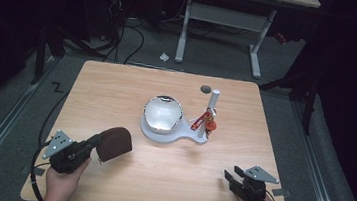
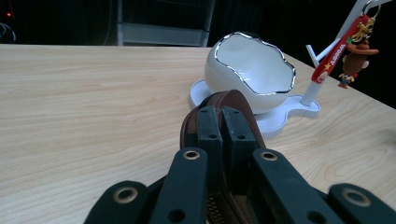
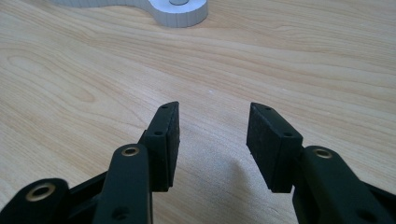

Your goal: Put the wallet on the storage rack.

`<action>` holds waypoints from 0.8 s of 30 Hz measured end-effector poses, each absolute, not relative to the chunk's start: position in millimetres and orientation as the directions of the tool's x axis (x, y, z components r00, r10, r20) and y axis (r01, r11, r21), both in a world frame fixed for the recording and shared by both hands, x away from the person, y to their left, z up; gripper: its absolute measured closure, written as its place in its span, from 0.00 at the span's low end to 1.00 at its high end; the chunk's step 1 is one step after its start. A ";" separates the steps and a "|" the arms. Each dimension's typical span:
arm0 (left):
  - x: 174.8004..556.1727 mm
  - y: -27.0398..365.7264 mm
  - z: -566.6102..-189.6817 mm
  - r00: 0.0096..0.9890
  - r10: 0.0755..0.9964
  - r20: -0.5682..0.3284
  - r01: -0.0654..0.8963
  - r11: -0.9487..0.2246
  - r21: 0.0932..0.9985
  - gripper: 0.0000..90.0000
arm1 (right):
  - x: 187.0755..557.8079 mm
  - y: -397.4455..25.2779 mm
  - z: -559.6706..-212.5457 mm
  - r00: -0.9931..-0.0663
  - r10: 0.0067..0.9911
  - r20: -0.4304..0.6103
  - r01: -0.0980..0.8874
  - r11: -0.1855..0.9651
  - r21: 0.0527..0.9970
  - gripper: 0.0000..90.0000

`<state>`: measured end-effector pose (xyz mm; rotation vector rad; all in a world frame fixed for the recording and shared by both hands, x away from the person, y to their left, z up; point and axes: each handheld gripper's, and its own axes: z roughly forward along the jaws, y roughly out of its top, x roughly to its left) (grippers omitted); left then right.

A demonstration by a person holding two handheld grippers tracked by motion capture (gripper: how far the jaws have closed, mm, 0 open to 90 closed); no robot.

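Note:
A brown zip pouch is held just above the table's near left part, with my left gripper shut on its edge. In the left gripper view the pouch rises thin between the closed jaws of that gripper. A white egg-shaped bowl with a silver rim sits on a white stand base at the table's middle. From the stand's white post hangs a red keychain with a small figure. My right gripper rests open near the front right edge, nothing between its jaws.
The wooden table has a small round grommet hole behind the post. A white desk frame and cables lie on the floor beyond the far edge. In the right gripper view the stand base lies ahead.

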<state>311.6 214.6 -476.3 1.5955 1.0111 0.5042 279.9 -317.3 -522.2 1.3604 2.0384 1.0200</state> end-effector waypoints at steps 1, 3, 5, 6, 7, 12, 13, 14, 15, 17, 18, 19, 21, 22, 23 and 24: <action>311.5 213.4 -475.0 0.542 0.819 -0.189 0.339 -0.007 0.941 0.97 | 279.8 -318.1 -521.7 -0.393 0.919 0.007 0.555 0.231 0.799 0.61; 311.5 211.9 -472.6 0.542 0.819 -0.191 0.334 -0.002 0.943 0.97 | 279.1 -317.5 -520.6 -0.392 0.920 0.010 0.554 0.227 0.801 0.61; 311.8 211.0 -470.2 0.542 0.817 -0.195 0.330 0.006 0.944 0.97 | 279.6 -317.7 -520.0 -0.396 0.918 0.009 0.549 0.229 0.804 0.61; 312.1 210.5 -469.0 0.542 0.817 -0.195 0.328 0.008 0.945 0.97 | 279.9 -317.7 -520.1 -0.397 0.918 0.009 0.549 0.230 0.804 0.61; 312.4 210.1 -467.6 0.543 0.817 -0.194 0.325 0.009 0.946 0.97 | 280.3 -317.6 -520.3 -0.398 0.917 0.008 0.548 0.231 0.804 0.61; 316.1 207.3 -460.8 0.542 0.818 -0.194 0.317 0.016 0.948 0.97 | 280.9 -317.7 -520.8 -0.403 0.915 0.008 0.548 0.235 0.803 0.61; 316.9 206.4 -459.6 0.542 0.818 -0.196 0.314 0.019 0.949 0.97 | 280.8 -318.0 -520.6 -0.402 0.915 0.008 0.548 0.233 0.804 0.61; 317.8 205.6 -458.3 0.543 0.817 -0.196 0.313 0.020 0.950 0.97 | 280.7 -318.5 -520.3 -0.401 0.916 0.009 0.548 0.231 0.804 0.61; 318.8 204.5 -456.9 0.543 0.817 -0.194 0.310 0.019 0.950 0.97 | 280.6 -318.9 -520.2 -0.398 0.917 0.010 0.547 0.229 0.805 0.61; 321.3 202.4 -454.1 0.546 0.814 -0.196 0.308 0.022 0.951 0.97 | 280.6 -320.2 -520.1 -0.399 0.917 0.010 0.547 0.229 0.805 0.61; 322.8 201.3 -452.7 0.548 0.814 -0.195 0.306 0.022 0.952 0.97 | 280.7 -320.6 -520.1 -0.397 0.918 0.011 0.546 0.227 0.806 0.61; 324.1 199.9 -451.3 0.549 0.813 -0.194 0.305 0.021 0.952 0.97 | 280.6 -321.0 -520.0 -0.397 0.918 0.011 0.545 0.226 0.807 0.61; 327.2 197.2 -449.1 0.552 0.812 -0.192 0.303 0.020 0.953 0.97 | 280.5 -321.8 -519.6 -0.397 0.918 0.011 0.545 0.225 0.808 0.61; 328.7 195.7 -448.2 0.553 0.811 -0.192 0.302 0.019 0.953 0.97 | 280.5 -322.2 -519.5 -0.397 0.918 0.010 0.544 0.226 0.808 0.61; 330.3 194.2 -447.4 0.554 0.810 -0.191 0.302 0.018 0.953 0.97 | 280.0 -322.2 -519.3 -0.393 0.920 0.016 0.548 0.219 0.807 0.61; 331.8 192.6 -446.6 0.554 0.810 -0.192 0.302 0.020 0.953 0.97 | 279.8 -322.4 -519.2 -0.392 0.920 0.018 0.547 0.218 0.808 0.61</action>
